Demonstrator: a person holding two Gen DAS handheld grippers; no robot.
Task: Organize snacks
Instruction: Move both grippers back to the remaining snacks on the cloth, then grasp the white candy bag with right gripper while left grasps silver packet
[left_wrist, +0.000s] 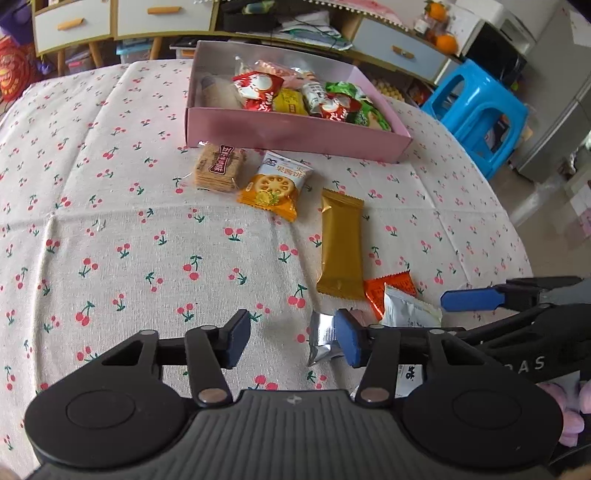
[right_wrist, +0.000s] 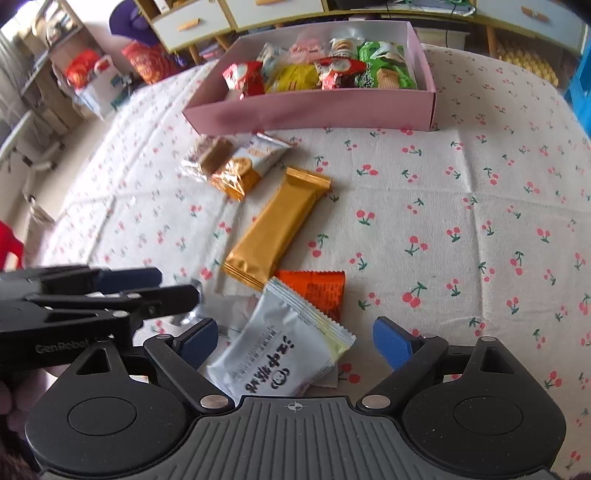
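Note:
A pink box (left_wrist: 295, 129) (right_wrist: 314, 110) holds several snack packets at the far side of the table. Loose on the cherry cloth lie a brown cracker pack (left_wrist: 219, 168) (right_wrist: 212, 151), an orange-and-white biscuit packet (left_wrist: 275, 186) (right_wrist: 247, 166), a gold bar (left_wrist: 340, 243) (right_wrist: 277, 229), an orange packet (left_wrist: 388, 291) (right_wrist: 319, 291) and a white packet (left_wrist: 410, 310) (right_wrist: 280, 354). A silver packet (left_wrist: 321, 341) lies by my left gripper's right finger. My left gripper (left_wrist: 291, 341) is open and empty. My right gripper (right_wrist: 295, 343) is open around the white packet.
White drawer units (left_wrist: 122, 22) stand behind the table. A blue plastic stool (left_wrist: 480, 114) stands at the right. Red festive bags (right_wrist: 144, 62) sit on the floor at the left. My left gripper's fingers also show in the right wrist view (right_wrist: 159, 291).

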